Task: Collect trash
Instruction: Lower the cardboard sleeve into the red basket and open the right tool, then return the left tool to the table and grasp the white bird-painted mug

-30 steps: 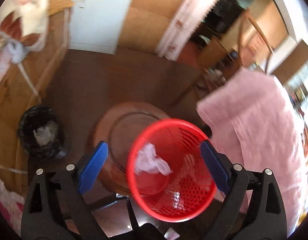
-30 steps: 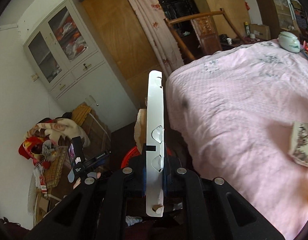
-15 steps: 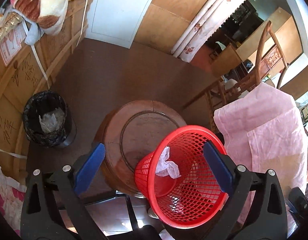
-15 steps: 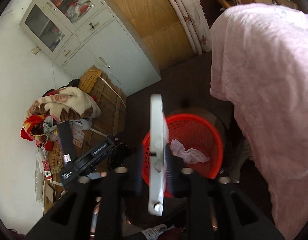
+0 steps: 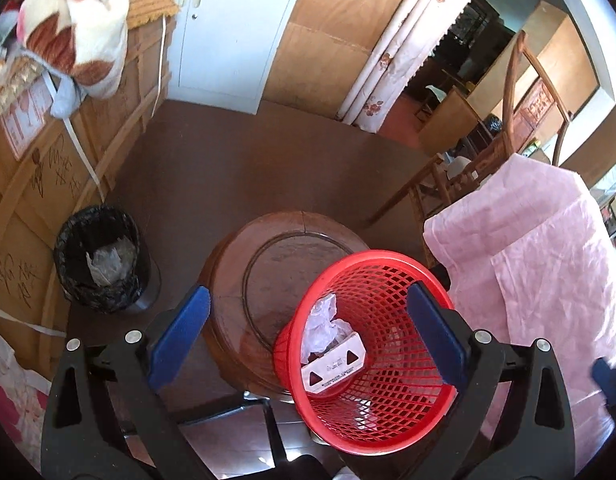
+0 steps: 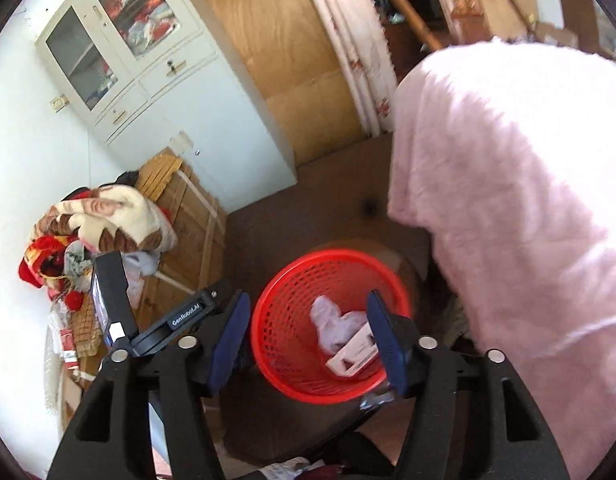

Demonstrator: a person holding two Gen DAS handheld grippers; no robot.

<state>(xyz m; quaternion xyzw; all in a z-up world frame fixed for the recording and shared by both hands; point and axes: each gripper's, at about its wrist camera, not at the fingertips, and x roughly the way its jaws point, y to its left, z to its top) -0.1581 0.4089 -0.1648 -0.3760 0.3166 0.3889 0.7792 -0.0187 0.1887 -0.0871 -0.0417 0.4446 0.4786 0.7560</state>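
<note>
Right gripper [image 6: 308, 332], which I held above the red plastic mesh basket [image 6: 292, 360], was opening its blue jaws with nothing between them. Inside the basket lay a flat white carton [image 5: 334, 368] and crumpled white paper [image 5: 322, 328]. Left gripper [image 5: 308, 334] gaped empty. I judged this item deposited; remaining trash was not visible.
</note>
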